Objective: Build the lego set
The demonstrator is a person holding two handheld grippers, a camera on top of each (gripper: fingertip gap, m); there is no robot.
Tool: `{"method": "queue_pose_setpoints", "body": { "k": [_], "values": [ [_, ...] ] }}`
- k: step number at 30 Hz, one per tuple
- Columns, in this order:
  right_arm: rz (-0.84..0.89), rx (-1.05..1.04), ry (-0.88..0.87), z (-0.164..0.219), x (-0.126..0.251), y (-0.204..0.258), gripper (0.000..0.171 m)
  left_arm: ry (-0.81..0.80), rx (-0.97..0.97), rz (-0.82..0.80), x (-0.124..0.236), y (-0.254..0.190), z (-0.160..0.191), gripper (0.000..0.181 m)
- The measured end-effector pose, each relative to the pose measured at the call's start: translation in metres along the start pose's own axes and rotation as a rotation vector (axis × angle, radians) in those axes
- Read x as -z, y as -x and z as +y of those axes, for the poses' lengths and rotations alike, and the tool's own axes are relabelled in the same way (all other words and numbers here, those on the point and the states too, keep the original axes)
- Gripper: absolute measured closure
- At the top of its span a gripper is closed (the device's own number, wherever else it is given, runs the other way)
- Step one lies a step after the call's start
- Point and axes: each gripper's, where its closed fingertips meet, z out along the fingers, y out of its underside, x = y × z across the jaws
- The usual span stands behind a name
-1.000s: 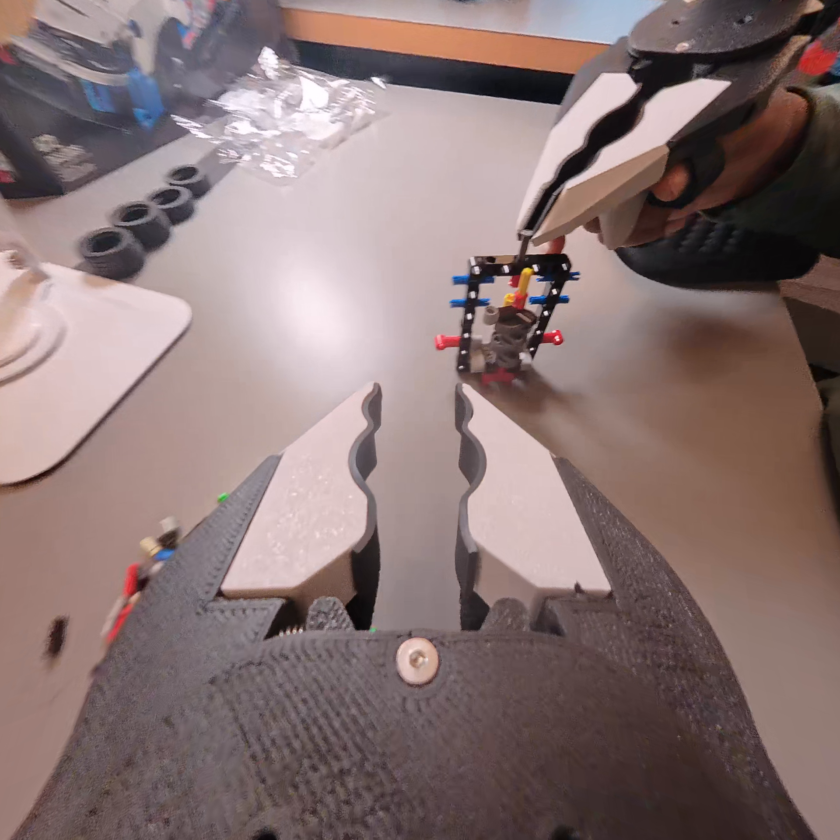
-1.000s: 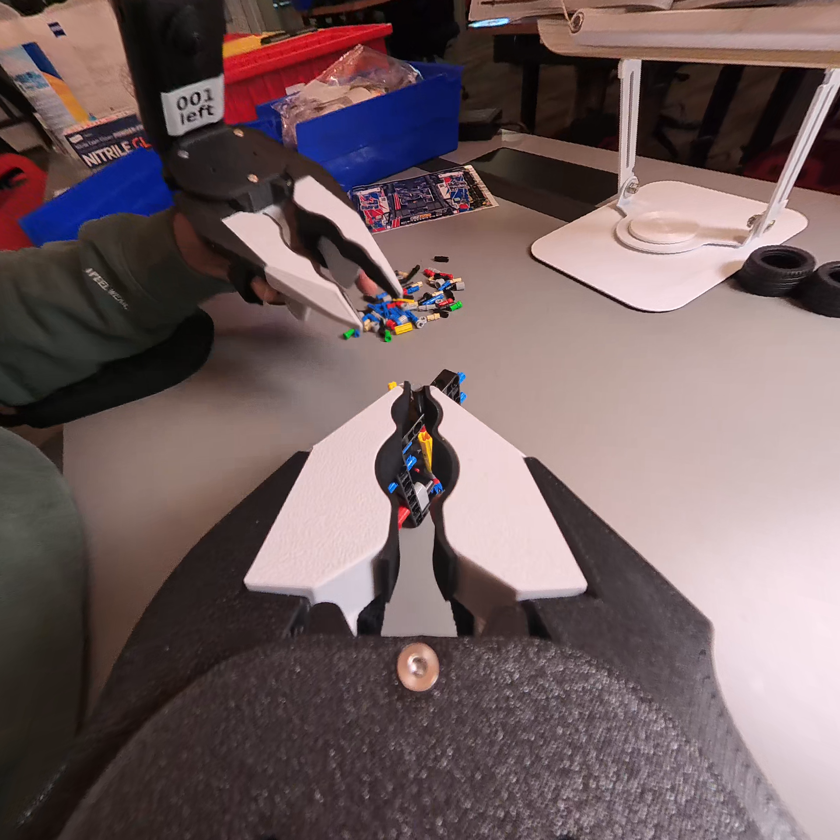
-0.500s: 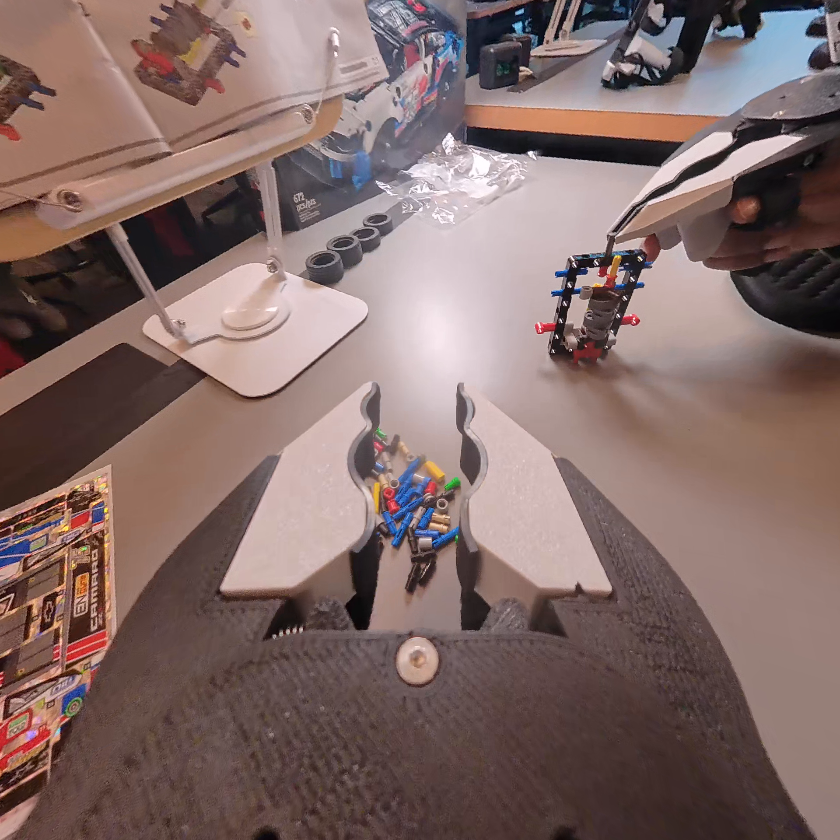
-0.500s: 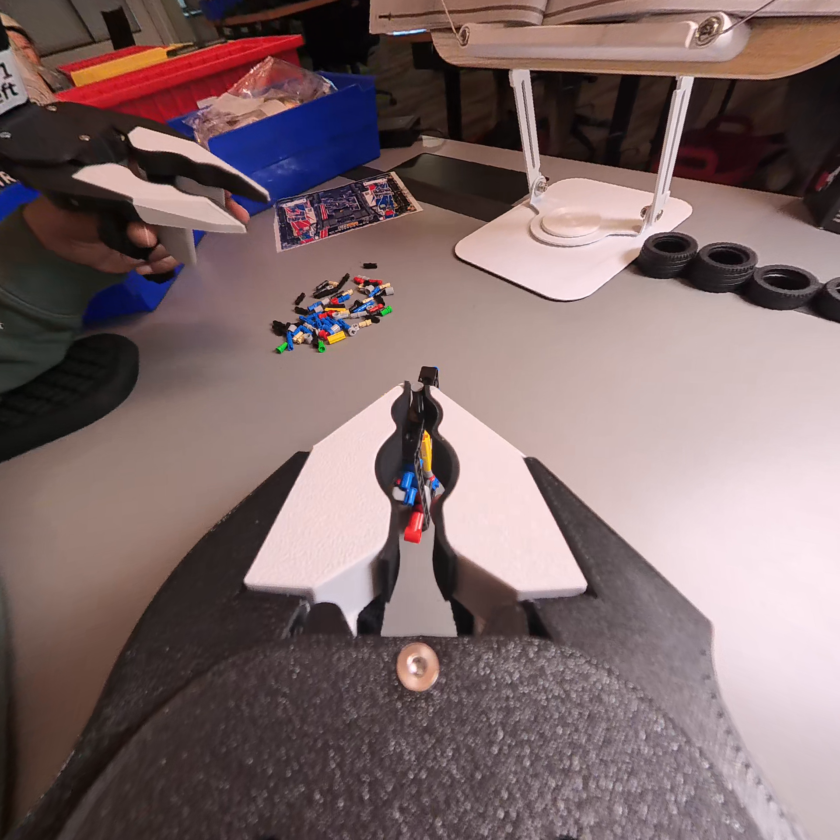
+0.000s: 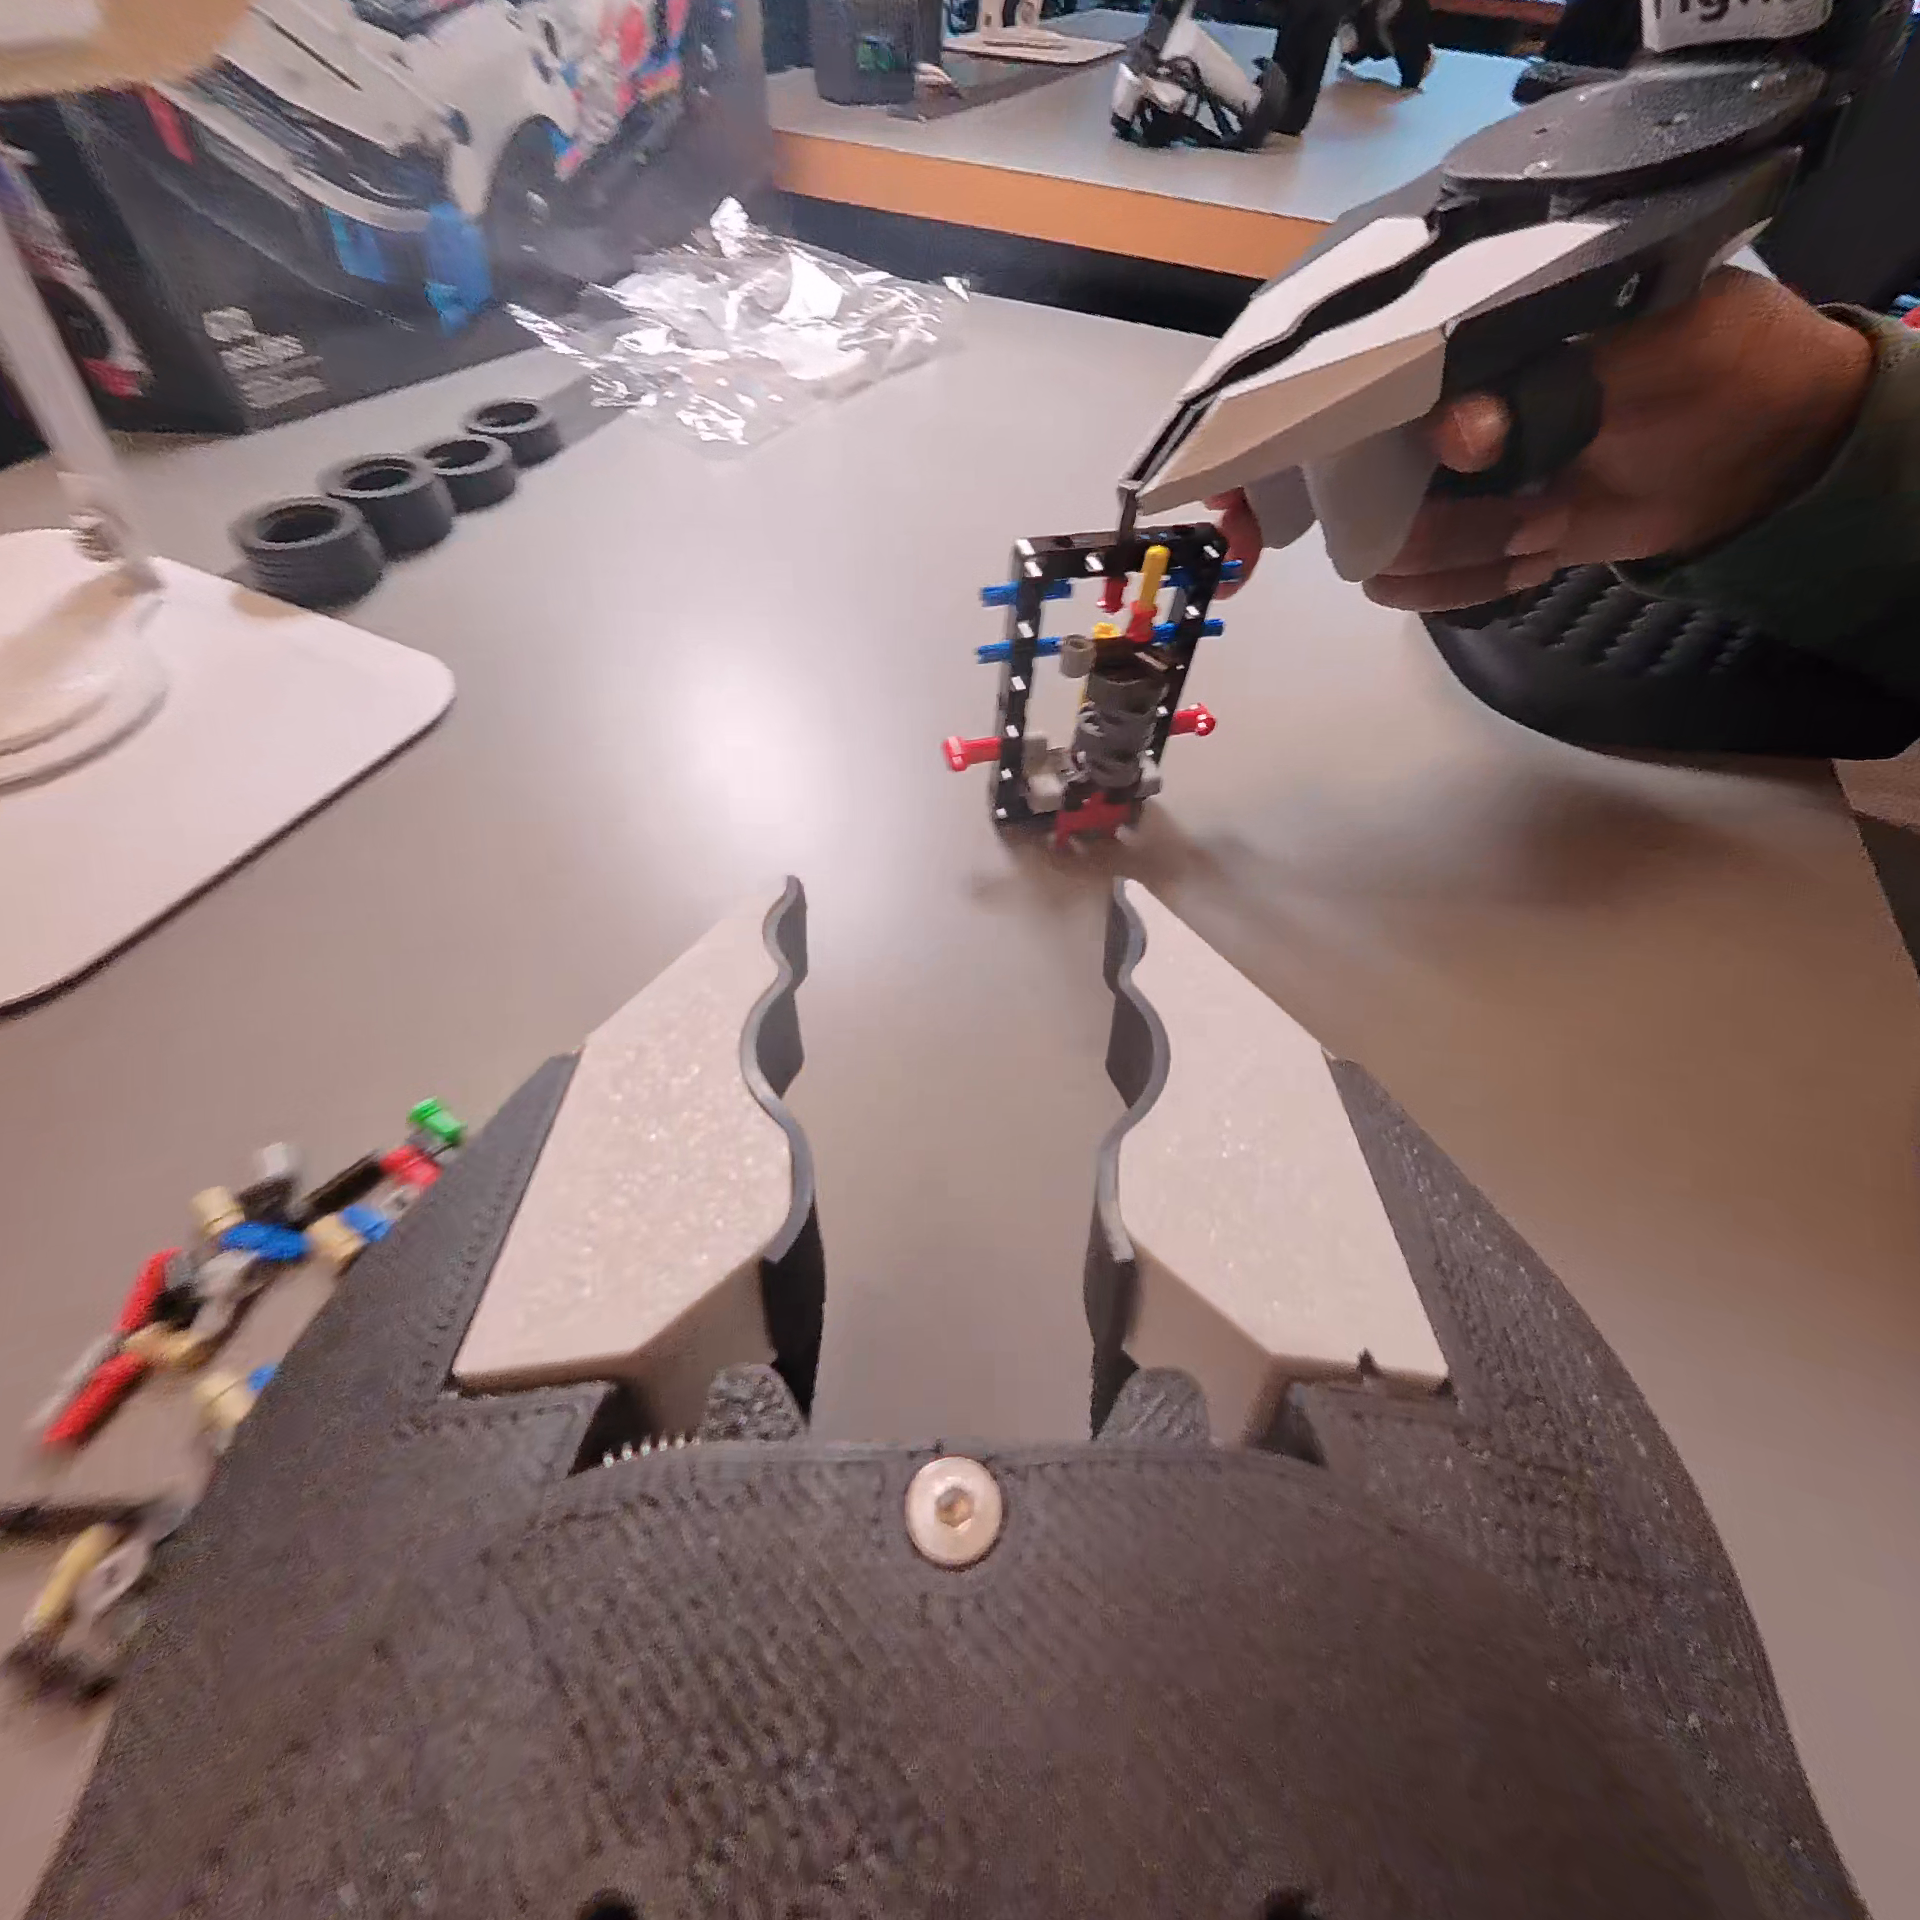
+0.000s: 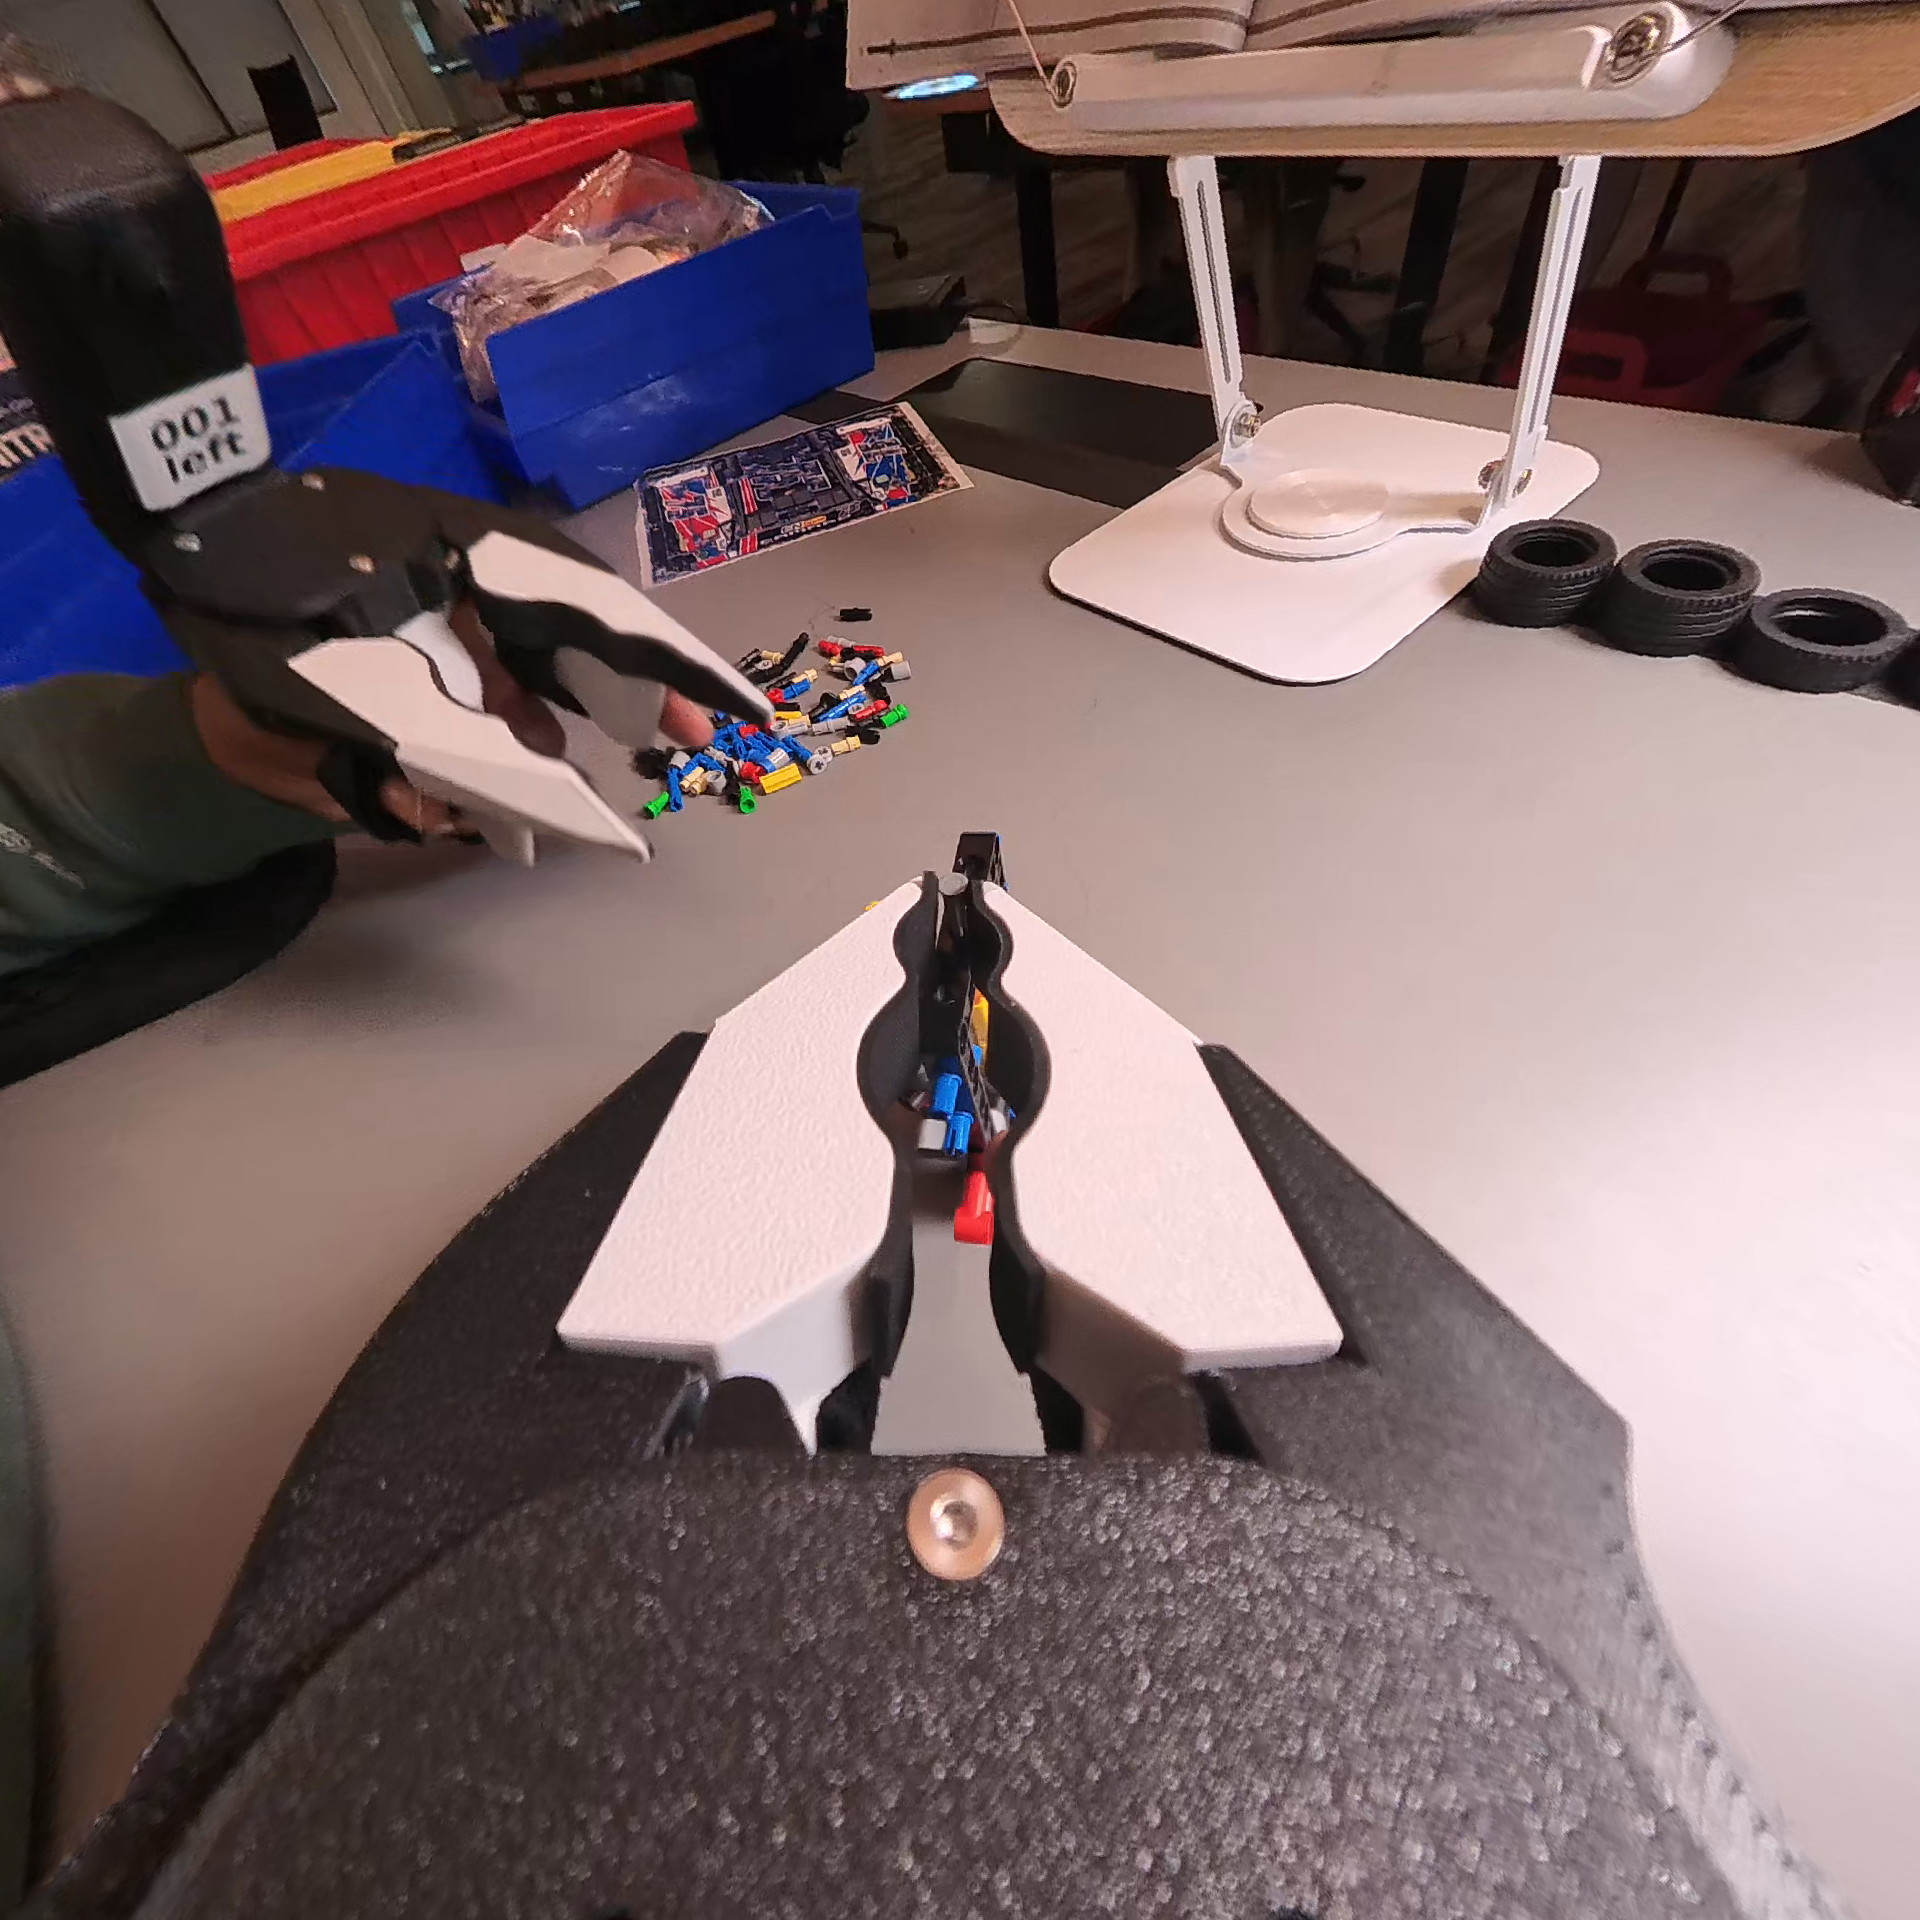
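A: Grey table [image 6: 1455, 935], workshop clutter behind. Blue bins [image 6: 675, 343] at 11 o'clock in the right wrist view, white stand base [image 6: 1340, 582] at 1 o'clock, loose tyres [image 6: 1673, 597] at 2 o'clock beside it.

B: Progress?

A: Early, by my reading. One small sub-assembly exists: black frame [image 5: 1107, 675] with blue and red pins and a grey core, standing upright on the table at 12 o'clock in the left wrist view. Tyres unmounted, sticker sheet [image 6: 795, 488] unused, pile of loose pins [image 6: 800, 717] unsorted. Most of the build remains.

B: Grippers?

A: Right gripper [image 6: 961, 894] clamped on the frame's top edge, tips nearly together, steadying it upright. Left gripper [image 5: 951, 914] spread wide, holding nothing, above bare table; pin pile at its 8 o'clock.
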Motion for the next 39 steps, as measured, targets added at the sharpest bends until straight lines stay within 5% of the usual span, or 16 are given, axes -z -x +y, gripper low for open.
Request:
{"method": "queue_pose_setpoints", "body": {
  "k": [1,10,15,21,39],
  "values": [
    [0.0,-0.01,-0.003,0.0,0.0,0.0,0.168,0.01,-0.001,0.01,-0.01,-0.005,0.001,0.121],
    [-0.004,-0.055,-0.043,-0.001,-0.005,0.005,0.168,0.074,0.019,0.021,-0.077,-0.021,0.001,0.084],
    [-0.008,-0.052,-0.055,-0.001,-0.007,0.009,0.168,0.098,0.006,0.026,-0.094,-0.028,-0.001,0.079],
    [-0.012,-0.031,-0.068,-0.001,-0.009,0.017,0.168,0.115,-0.044,0.064,-0.095,-0.033,0.001,0.116],
    [-0.092,0.07,-0.091,0.0,-0.01,0.032,0.169,0.125,-0.1,0.294,-0.075,-0.043,0.008,0.119]
  ]
}}
